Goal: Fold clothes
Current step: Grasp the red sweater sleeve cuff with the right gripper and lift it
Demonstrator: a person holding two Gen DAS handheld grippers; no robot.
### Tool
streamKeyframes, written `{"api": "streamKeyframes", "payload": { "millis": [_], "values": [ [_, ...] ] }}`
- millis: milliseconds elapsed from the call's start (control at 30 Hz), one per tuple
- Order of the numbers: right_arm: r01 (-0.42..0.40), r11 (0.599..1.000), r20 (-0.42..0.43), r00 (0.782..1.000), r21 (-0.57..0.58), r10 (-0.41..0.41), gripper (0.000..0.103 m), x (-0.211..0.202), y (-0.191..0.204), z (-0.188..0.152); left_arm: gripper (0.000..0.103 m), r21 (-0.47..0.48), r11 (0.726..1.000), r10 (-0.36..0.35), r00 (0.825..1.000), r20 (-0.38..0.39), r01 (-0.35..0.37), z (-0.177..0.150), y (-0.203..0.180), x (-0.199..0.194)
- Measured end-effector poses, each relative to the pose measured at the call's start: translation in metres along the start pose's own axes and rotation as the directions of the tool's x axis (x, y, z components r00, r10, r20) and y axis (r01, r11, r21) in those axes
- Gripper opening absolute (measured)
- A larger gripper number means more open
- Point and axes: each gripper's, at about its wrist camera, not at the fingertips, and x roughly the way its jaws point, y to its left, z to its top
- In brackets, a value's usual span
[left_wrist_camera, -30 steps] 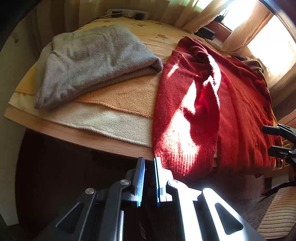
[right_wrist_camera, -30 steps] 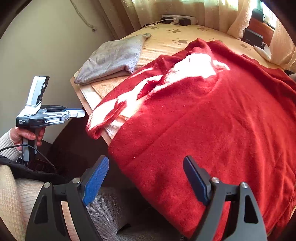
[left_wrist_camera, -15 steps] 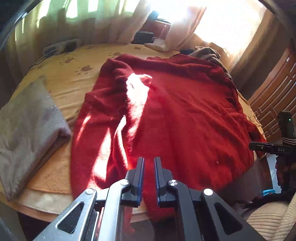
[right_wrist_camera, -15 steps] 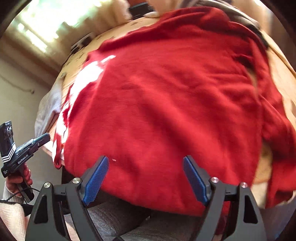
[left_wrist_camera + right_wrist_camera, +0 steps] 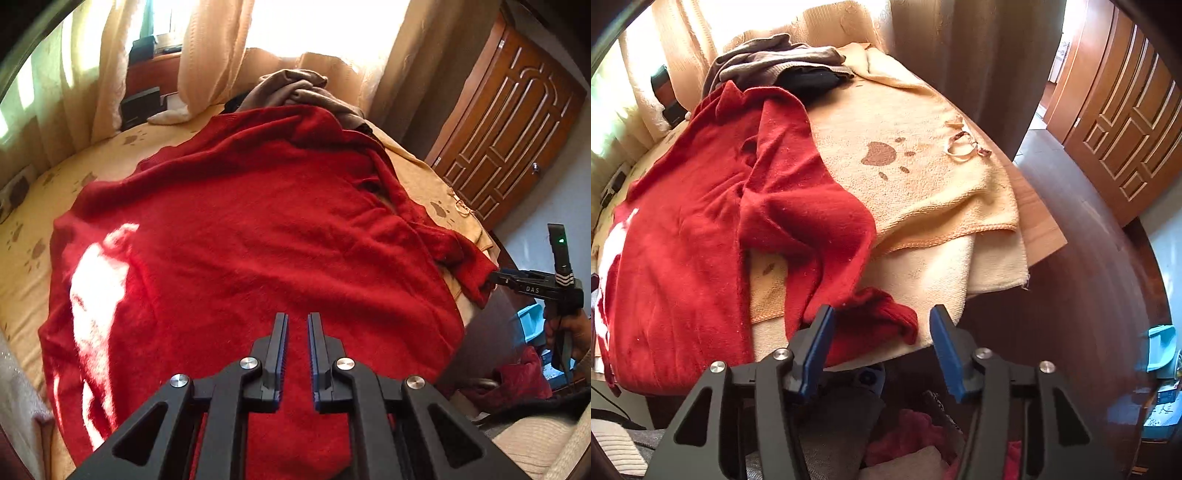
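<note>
A red sweater (image 5: 258, 240) lies spread over the towel-covered table, and sun falls on its left part. Its right sleeve (image 5: 812, 221) runs down to the front edge, where the cuff (image 5: 879, 317) hangs over. My right gripper (image 5: 882, 308) points down at that cuff with its jaws closing. The cuff lies between the blue pads (image 5: 818, 343), which are not pressing on it. In the left wrist view the right gripper (image 5: 496, 276) shows at the far right, its tip at the cuff. My left gripper (image 5: 297, 317) hovers over the sweater's body, shut and empty.
A yellow paw-print towel (image 5: 923, 166) covers the wooden table (image 5: 1034, 225). A heap of brown and dark clothes (image 5: 775, 59) sits at the back by the curtains. A folded grey towel (image 5: 14, 406) is at the left edge. A wooden door (image 5: 509, 129) stands right, a blue tub (image 5: 1161, 347) below.
Both views have swung right along the table, and the grey towel slid off to the left. The right jaws have narrowed and now frame the sleeve cuff. The left jaws stay shut.
</note>
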Motion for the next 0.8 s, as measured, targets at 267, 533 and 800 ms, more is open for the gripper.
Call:
{"api": "streamKeyframes", "payload": {
  "millis": [267,533,800],
  "values": [
    [-0.22,0.963,-0.057,0.975,-0.158,0.213,0.04,0.032,0.025,0.02,0.011,0.02,0.999,0.028,0.999,-0.018,-0.027,0.034,-0.034,0.016],
    [-0.524,0.852,-0.058,0.85,-0.003,0.523,0.016,0.01,-0.014,0.05,0.011,-0.032,0.998,0.044,0.999,-0.03,-0.045,0.058,-0.053,0.038],
    [-0.763,0.63,0.328,0.638,0.144,0.697,0.015,-0.077,-0.104,0.128,0.011,-0.068,0.996,0.048,0.998,-0.044,-0.05,0.077,-0.066,0.059]
  ]
}}
